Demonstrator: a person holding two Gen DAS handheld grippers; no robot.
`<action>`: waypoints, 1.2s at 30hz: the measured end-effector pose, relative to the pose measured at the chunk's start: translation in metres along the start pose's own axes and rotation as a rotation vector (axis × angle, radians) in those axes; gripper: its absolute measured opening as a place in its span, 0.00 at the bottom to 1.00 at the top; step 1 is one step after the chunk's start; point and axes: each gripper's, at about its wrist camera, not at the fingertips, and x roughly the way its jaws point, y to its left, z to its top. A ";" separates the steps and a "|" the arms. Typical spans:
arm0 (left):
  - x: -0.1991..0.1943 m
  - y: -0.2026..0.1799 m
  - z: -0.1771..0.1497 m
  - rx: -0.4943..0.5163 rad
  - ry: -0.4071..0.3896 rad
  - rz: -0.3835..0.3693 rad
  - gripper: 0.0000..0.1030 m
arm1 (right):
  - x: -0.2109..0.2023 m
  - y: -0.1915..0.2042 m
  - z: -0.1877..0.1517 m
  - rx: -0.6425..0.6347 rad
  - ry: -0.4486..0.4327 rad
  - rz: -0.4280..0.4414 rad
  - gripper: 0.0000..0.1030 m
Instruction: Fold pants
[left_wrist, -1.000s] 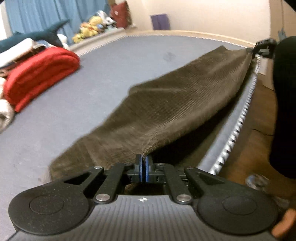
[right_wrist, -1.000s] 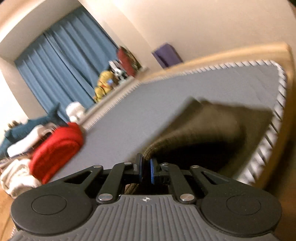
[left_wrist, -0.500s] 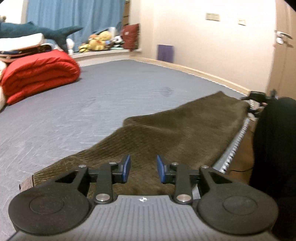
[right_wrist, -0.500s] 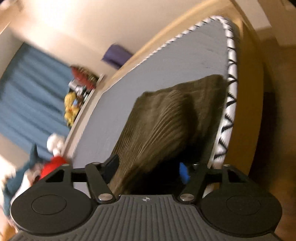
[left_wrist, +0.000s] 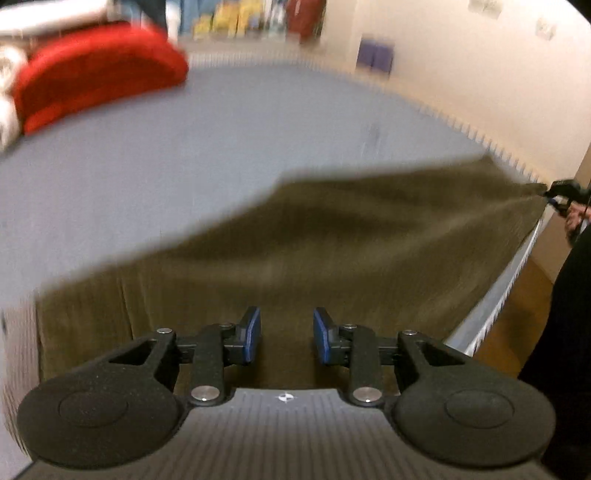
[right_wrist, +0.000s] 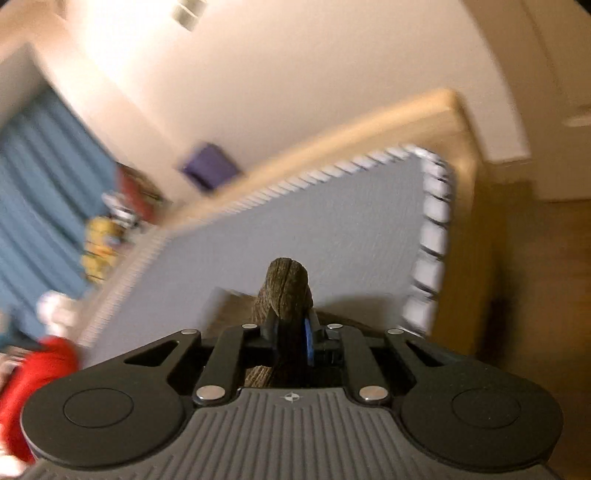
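Brown corduroy pants (left_wrist: 332, 240) lie stretched along the near edge of a grey mattress (left_wrist: 184, 155). My left gripper (left_wrist: 287, 339) hovers open just above one end of them, with nothing pinched between its blue pads. At the far right, my right gripper (left_wrist: 554, 195) holds the other end. In the right wrist view, the right gripper (right_wrist: 291, 332) has its jaws closing on a bunched fold of the pants (right_wrist: 290, 284), which sticks up between the pads, pressed by them. The rest of the pants is hidden below that gripper.
A folded red blanket (left_wrist: 99, 70) lies at the mattress's far left. Plush toys (left_wrist: 229, 18) and blue curtains (right_wrist: 40, 166) are behind it, and a purple box (left_wrist: 375, 55) stands by the wall. The person's dark clothing (left_wrist: 569, 332) and wooden floor (left_wrist: 517, 306) are at right.
My left gripper let go of the pants, opened and shifted sideways over them. My right gripper opened wide, then closed again on a fold at the other end.
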 end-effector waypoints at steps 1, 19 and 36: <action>0.009 0.002 -0.004 0.003 0.061 0.033 0.35 | 0.005 -0.007 -0.005 0.013 0.038 -0.064 0.13; -0.034 0.025 -0.014 -0.065 0.058 0.072 0.48 | 0.042 0.084 0.045 -0.367 0.080 0.036 0.59; -0.070 0.115 -0.018 -0.506 -0.032 0.224 0.49 | 0.146 0.117 0.051 -0.454 0.121 0.000 0.00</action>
